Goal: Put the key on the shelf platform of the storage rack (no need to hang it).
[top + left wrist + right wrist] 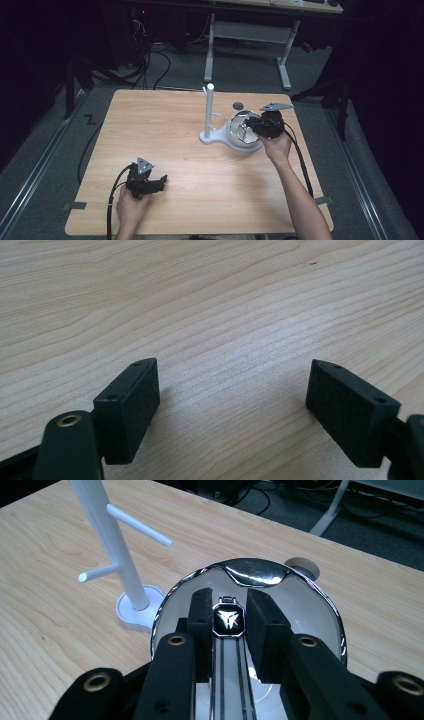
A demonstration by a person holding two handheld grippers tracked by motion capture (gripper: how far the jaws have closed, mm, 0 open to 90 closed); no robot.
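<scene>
Right gripper view, right claw [228,625] clamping black octagonal watch [228,620], mirrored bowl [320,605], left claw [232,410] spread.

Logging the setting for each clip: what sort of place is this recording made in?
Probably a lab or studio set up for recording. A lone wooden table stands on grey floor with dark surroundings, cables trail behind it, and a height-adjustable desk frame stands at the back.

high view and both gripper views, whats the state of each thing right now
left hand-held gripper: open, low over bare table, holding nothing
right hand-held gripper: shut on watch
watch: held over the bowl, face up
bowl: upright on table, shiny
white peg stand: upright, pegs bare
</scene>
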